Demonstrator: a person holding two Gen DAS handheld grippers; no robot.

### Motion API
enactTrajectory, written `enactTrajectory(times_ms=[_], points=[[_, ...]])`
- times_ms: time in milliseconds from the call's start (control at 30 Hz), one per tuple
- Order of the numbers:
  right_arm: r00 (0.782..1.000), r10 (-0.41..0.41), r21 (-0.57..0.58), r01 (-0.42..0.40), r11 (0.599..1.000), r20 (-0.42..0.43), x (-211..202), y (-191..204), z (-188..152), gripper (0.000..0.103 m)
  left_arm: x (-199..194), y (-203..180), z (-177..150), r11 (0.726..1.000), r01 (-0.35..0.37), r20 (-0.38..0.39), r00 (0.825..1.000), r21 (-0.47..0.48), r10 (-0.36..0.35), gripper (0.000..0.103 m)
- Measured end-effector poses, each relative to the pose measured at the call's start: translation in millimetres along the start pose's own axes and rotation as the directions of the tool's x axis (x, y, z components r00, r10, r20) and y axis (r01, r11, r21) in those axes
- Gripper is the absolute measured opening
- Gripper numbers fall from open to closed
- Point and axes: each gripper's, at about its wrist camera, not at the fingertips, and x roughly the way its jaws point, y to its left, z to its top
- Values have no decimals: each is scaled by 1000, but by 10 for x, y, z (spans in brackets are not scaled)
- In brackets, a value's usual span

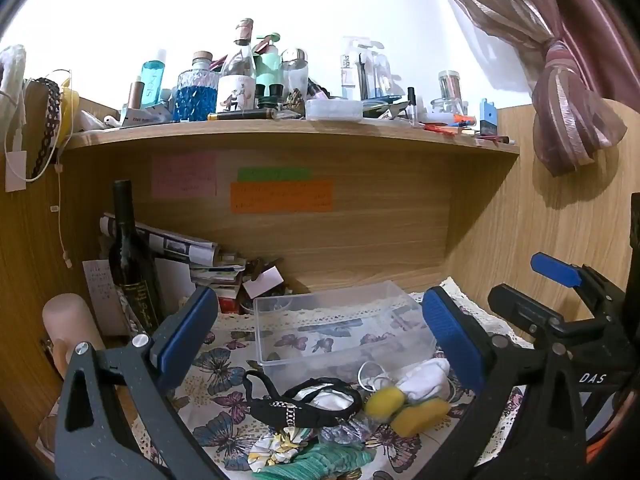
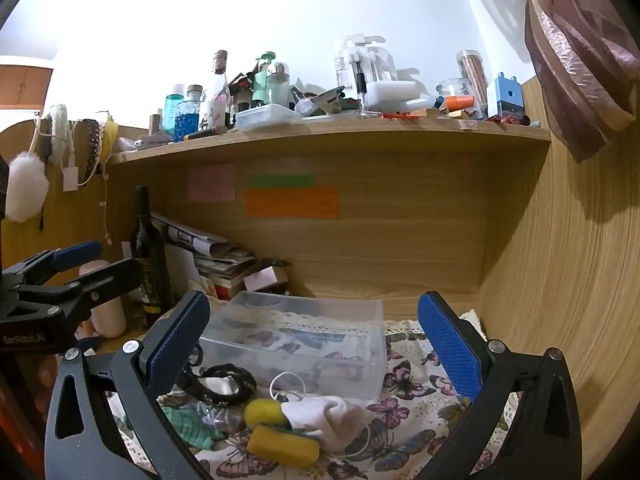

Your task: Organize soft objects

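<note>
Left wrist: left gripper (image 1: 320, 328) jaws wide apart, empty; soft pile just below and ahead, before the bin (image 1: 340, 324); black band (image 1: 304, 404) lies crosswise; sponges (image 1: 404, 408) toward right gripper (image 1: 556, 276); green cloth (image 1: 320, 466) cut off by frame.
Right wrist: right gripper (image 2: 316, 340) jaws apart, empty; sponges (image 2: 280, 432) and white cloth (image 2: 332, 420) dead ahead, nearer this hand; band (image 2: 220, 384) half hidden behind left finger.

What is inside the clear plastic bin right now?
The clear plastic bin looks empty; only the butterfly cloth shows through its bottom. The near corner, behind the white sock, is covered.
</note>
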Motion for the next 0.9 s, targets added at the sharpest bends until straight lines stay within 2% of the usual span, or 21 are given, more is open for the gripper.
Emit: enactTrajectory(times_ms=[900], points=[[1000,0,5,0,1000,-1,-11,-13,-13,103,-10,11,-12,1000,-6,6,1000,-4,6,103]])
